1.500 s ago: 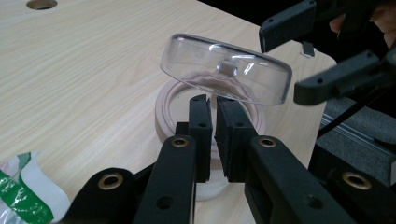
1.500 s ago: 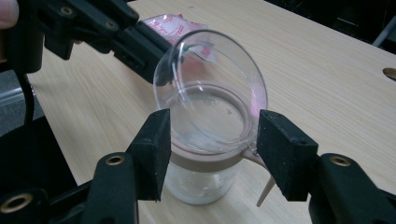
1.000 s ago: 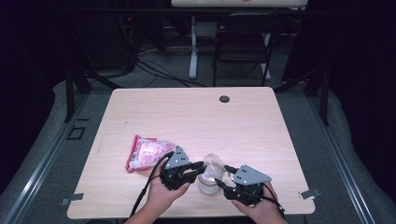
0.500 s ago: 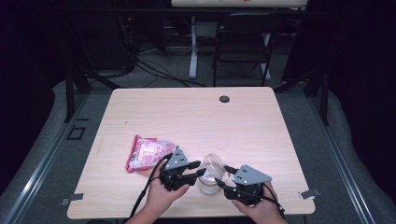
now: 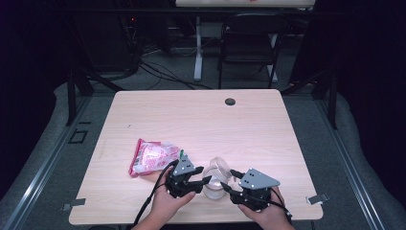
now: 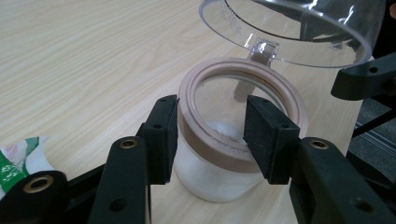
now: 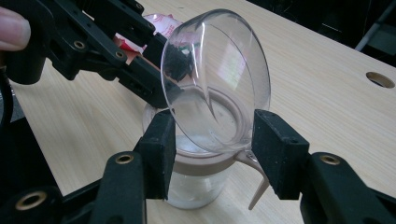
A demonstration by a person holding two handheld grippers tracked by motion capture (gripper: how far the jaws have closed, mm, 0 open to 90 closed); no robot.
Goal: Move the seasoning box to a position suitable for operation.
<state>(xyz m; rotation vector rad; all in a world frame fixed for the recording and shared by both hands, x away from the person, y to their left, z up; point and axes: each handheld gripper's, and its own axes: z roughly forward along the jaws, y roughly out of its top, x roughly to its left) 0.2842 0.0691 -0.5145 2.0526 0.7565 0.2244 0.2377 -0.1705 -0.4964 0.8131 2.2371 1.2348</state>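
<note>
The small clear jar (image 5: 213, 184) stands upright near the front edge of the table (image 5: 201, 120), between my two grippers, with something white lying in its bottom. A tan collar (image 6: 243, 107) rings its mouth, and the clear domed lid (image 7: 217, 79) is swung up and back on a hinge at that collar, standing tilted over the opening rather than seated on it. My left gripper (image 6: 210, 135) has just been opening its jaws: they now stand apart on either side of the jar's rim, the left pad just beside the glass wall and the right one near the collar, neither pressing as far as I can see. My right gripper (image 7: 212, 149) comes at the jar from the other side, its two pads flanking the collar and the foot of the raised lid; gaps show on both sides, so I read it as spread open and not holding anything. In the high view both of my hands sit low at the table's front. Just beyond my left gripper lies a pink and white packet (image 5: 152, 157), flat on the wood, apart from the jar.
</note>
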